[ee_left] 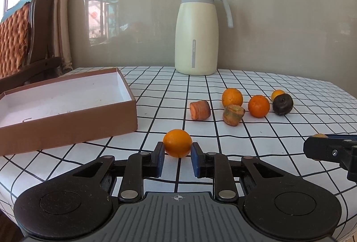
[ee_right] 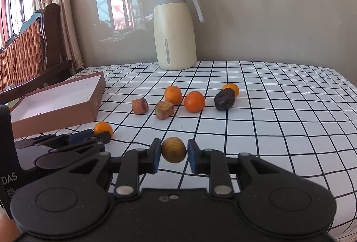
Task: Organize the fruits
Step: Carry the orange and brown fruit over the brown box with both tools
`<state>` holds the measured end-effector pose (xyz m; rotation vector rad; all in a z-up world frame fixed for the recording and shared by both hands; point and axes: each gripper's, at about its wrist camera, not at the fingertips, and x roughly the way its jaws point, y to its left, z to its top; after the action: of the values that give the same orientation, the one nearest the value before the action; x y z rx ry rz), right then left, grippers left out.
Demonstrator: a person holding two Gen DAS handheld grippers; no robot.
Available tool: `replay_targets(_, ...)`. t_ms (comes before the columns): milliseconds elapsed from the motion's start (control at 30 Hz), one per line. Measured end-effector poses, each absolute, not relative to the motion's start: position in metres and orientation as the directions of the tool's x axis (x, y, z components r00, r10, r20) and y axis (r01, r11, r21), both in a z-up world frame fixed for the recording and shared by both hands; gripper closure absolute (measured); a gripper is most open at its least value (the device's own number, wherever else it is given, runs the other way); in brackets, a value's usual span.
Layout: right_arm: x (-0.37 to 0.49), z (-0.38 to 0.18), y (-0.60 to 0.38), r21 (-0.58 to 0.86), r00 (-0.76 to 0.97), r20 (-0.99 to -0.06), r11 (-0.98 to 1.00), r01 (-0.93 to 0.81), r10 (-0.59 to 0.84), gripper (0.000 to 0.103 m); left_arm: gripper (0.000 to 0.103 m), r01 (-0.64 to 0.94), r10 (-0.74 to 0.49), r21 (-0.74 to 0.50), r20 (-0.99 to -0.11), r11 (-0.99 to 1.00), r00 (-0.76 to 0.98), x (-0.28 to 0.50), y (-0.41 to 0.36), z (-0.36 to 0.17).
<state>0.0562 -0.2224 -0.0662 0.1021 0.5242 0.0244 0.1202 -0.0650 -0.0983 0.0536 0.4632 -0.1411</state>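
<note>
Reading the one legible label first, we find "DAS" in pale letters on the black body of the left gripper (ee_right: 89,138) as the right wrist view shows it; the smaller lines beneath are too blurred to read. The jug (ee_left: 196,30) carries a grey strip with tiny marks we cannot make out.

Both of our grippers point forward and slightly down over the table (ee_left: 267,152), side by side near its front edge. Our left gripper (ee_left: 177,153) is clamped on an orange (ee_left: 177,142), its blue pads (ee_left: 196,159) pressing both sides, just in front of the box (ee_left: 67,108) that lies at the table's left edge. Our right gripper (ee_right: 173,155) is clamped on a dull greenish-yellow fruit (ee_right: 174,149) held between its pads, clear of the cloth as far as we can tell.

Toward the middle of the table lie two carrot stumps (ee_left: 200,109), two more oranges (ee_left: 232,97), a dark fruit (ee_left: 282,104) and a small orange (ee_left: 277,93) touching it from behind. The jug stands at the back edge, by the wall.
</note>
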Motion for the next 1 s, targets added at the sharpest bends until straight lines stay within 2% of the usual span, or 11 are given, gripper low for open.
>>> replay_targets(100,0.061,-0.069,-0.223,0.111,0.863,-0.503,0.994,0.004,0.053,0.086,0.059,0.144,-0.121,0.015,-0.460,0.989,0.880,0.127,-0.065,-0.101)
replay_targets(167,0.064,-0.070,-0.223,0.113,0.862,-0.505,0.994,0.003,0.055,0.086,0.057,0.141,-0.118,0.016,-0.461,0.990,0.880,0.131,-0.065,-0.102)
replay_targets(500,0.078,-0.074,-0.221,0.127,0.861,-0.505,0.992,-0.004,0.068,0.086,0.057,0.125,-0.107,0.010,-0.454,0.992,0.885,0.159,-0.066,-0.101)
replay_targets(633,0.081,-0.077,-0.221,0.129,0.859,-0.507,0.992,-0.008,0.073,0.086,0.058,0.116,-0.109,-0.014,-0.479,0.993,0.871,0.175,-0.067,-0.102)
replay_targets(667,0.082,-0.078,-0.222,0.131,0.857,-0.510,0.991,-0.009,0.075,0.086,0.061,0.123,-0.114,-0.014,-0.485,0.992,0.867,0.178,-0.068,-0.104)
replay_targets(700,0.083,-0.079,-0.222,0.132,0.856,-0.512,0.991,-0.008,0.075,0.086,0.070,0.133,-0.120,-0.009,-0.488,0.991,0.864,0.179,-0.070,-0.105)
replay_targets(1000,0.088,-0.083,-0.227,0.145,0.855,-0.515,0.989,0.009,0.068,0.086,0.071,0.161,-0.133,0.017,-0.477,0.987,0.869,0.174,-0.075,-0.104)
